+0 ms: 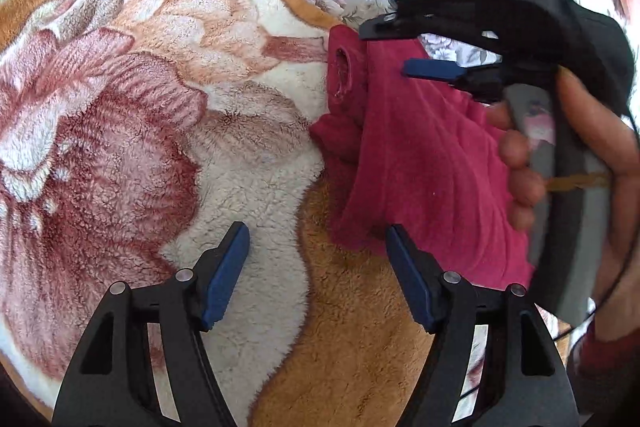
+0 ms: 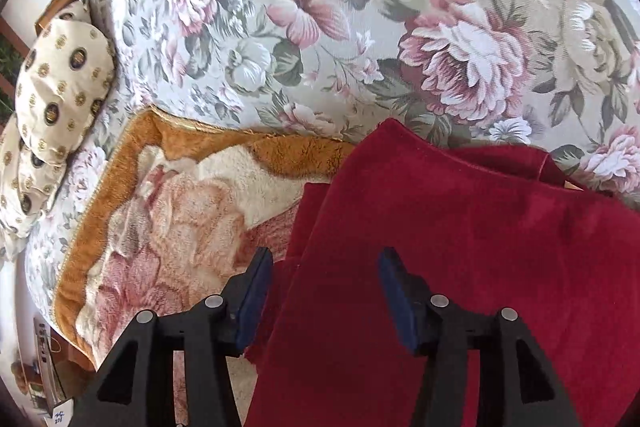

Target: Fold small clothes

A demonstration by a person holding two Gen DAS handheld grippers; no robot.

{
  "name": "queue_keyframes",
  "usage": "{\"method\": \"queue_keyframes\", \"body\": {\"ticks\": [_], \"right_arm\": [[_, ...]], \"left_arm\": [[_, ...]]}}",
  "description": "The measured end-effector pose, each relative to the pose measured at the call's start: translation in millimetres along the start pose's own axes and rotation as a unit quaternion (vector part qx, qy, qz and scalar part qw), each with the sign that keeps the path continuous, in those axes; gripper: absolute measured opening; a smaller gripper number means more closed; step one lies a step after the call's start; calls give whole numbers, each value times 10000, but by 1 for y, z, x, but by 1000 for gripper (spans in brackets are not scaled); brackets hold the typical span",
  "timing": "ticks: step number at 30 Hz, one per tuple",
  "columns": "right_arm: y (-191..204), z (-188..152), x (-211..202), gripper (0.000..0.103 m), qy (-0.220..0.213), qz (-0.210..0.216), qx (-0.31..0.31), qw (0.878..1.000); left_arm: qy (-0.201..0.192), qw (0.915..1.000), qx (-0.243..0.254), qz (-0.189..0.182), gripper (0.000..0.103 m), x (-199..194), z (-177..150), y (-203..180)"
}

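A small crimson fleece garment (image 1: 424, 163) lies on a plush floral blanket (image 1: 140, 131), bunched at its left edge with a round opening facing left. My left gripper (image 1: 316, 259) is open and empty, low over the blanket just left of the garment's near edge. My right gripper (image 1: 404, 51) shows in the left wrist view, held by a hand, its jaws apart over the garment's far part. In the right wrist view the garment (image 2: 460, 235) spreads flat under my open right gripper (image 2: 324, 267), whose jaws straddle its left edge.
The blanket (image 2: 172, 211) lies on a bed with a flowered sheet (image 2: 360, 27). A cream patterned pillow (image 2: 60, 87) sits at the far left. The bed's left edge drops to the floor, where small items (image 2: 40, 379) stand.
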State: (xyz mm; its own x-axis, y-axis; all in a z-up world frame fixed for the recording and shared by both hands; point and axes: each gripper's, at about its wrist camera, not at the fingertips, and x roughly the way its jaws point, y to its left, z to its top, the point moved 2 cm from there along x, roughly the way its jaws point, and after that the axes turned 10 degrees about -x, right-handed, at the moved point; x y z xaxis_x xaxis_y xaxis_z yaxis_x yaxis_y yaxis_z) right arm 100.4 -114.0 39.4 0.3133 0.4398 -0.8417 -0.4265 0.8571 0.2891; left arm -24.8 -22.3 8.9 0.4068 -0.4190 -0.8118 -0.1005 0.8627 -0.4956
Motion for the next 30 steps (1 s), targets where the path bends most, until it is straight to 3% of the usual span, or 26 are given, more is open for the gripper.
{"method": "queue_keyframes", "body": {"ticks": [6,10,13,17,19,24,30], "right_arm": [[13,21,33,57,364,-390,-373,9979],[24,25,54,70,656,-479,-730,9940],[34,24,61,71,850,-728,-1360,9844],[28,14,49,31,536,-768,-1635,9821],[22,9,33,23,319,-590,-1601,9848],[-6,2,-21,16,-272,-79,-1165,9928],[-15,-5,-54,14,-599,207,-972,9932]], "left_arm": [[-117,9997,-60,-186,95,5,2,-6],[-139,9997,169,-119,99,11,3,-13],[-106,9996,222,-151,100,12,6,-14],[-100,9996,120,-228,100,9,9,-9],[-95,9996,110,-232,100,11,10,-9],[-236,9995,64,-176,100,17,21,-10],[-537,9979,362,-2,100,32,28,-23]]}}
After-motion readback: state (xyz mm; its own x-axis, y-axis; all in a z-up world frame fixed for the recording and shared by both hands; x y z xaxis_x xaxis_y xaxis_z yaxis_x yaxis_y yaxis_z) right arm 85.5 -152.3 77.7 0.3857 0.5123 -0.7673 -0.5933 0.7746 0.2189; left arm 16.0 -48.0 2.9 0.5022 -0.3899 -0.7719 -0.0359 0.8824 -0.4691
